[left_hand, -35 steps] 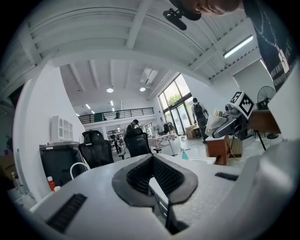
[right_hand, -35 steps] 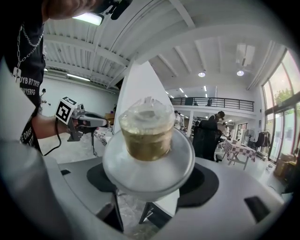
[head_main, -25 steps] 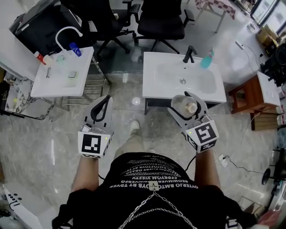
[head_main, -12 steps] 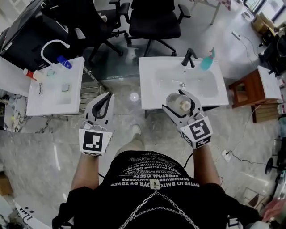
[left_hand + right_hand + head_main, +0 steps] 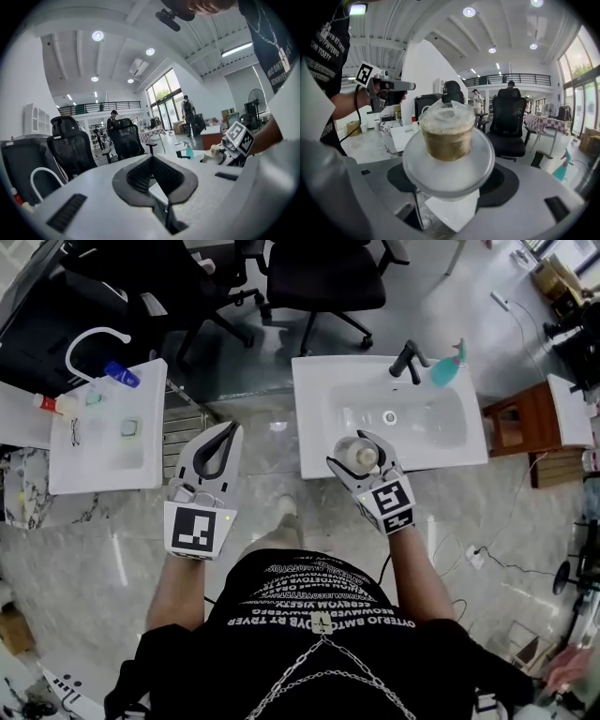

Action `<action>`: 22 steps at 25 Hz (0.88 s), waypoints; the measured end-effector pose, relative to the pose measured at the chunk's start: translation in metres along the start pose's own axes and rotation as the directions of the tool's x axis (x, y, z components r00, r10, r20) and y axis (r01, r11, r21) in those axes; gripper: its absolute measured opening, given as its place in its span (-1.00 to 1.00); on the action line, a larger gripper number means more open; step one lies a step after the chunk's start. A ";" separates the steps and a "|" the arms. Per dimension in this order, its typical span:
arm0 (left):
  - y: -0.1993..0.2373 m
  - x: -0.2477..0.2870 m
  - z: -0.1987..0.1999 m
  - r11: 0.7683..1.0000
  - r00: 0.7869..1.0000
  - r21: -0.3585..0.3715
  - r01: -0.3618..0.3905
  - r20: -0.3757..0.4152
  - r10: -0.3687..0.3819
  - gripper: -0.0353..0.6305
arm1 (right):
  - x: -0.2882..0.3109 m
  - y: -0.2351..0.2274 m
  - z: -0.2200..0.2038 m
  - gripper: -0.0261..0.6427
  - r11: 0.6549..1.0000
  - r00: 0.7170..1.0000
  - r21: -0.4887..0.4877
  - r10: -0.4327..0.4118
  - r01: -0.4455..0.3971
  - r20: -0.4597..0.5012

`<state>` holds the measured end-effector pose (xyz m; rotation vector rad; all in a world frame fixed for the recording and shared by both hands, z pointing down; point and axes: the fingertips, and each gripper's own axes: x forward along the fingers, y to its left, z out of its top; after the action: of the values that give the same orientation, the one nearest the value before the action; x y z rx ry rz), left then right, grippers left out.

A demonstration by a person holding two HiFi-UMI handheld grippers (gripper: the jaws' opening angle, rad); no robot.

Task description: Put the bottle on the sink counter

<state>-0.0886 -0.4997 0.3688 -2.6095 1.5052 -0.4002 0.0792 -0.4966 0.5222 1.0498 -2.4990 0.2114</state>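
Note:
A clear bottle with a beige cap lies between the jaws of my right gripper, which is shut on it. In the head view it hangs over the front rim of the white sink counter, left of the basin's drain. The right gripper view shows the bottle end-on, filling the gap of the right gripper. My left gripper is shut and holds nothing. It hovers over the floor between the two sinks. In the left gripper view, that gripper's black pads meet at their tips.
A black faucet and a teal spray bottle stand at the back of the sink counter. A second white sink with small bottles is at the left. Office chairs stand behind, and a wooden stool is at the right.
Both grippers have moved forward toward the sinks. The right one has carried the bottle from in front of the counter to over its front rim. The jaws have not changed.

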 end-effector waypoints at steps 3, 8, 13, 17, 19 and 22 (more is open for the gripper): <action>0.013 0.008 -0.014 1.000 1.000 -0.014 -0.007 -0.022 0.007 -0.88 | 0.033 -0.002 -0.030 0.08 0.999 0.999 0.026 0.020 -0.019 -0.041; 0.034 0.008 -0.032 0.999 0.997 0.025 -0.035 -0.062 0.036 -0.88 | 0.080 0.007 -0.075 0.08 0.998 0.991 0.028 0.065 -0.062 -0.114; 0.048 0.004 -0.052 0.998 0.992 0.020 -0.060 -0.110 0.061 -0.88 | 0.114 0.011 -0.125 0.08 0.995 0.977 0.057 0.095 -0.086 -0.190; 0.053 0.000 -0.066 0.998 0.989 0.010 -0.070 -0.132 0.070 -0.88 | 0.135 0.015 -0.164 0.08 0.994 0.964 0.067 0.103 -0.089 -0.246; 0.053 -0.001 -0.069 0.997 0.988 0.013 -0.073 -0.139 0.074 -0.88 | 0.142 0.017 -0.183 0.08 0.993 0.956 0.062 0.111 -0.098 -0.273; 0.056 -0.005 -0.072 0.997 0.986 0.015 -0.080 -0.145 0.082 -0.88 | 0.149 0.018 -0.200 0.08 0.993 0.949 0.063 0.110 -0.096 -0.295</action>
<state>-0.1574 -0.5209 0.4248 -2.5515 1.6430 -0.5989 0.0373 -0.5216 0.7674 0.8354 -2.2848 0.4304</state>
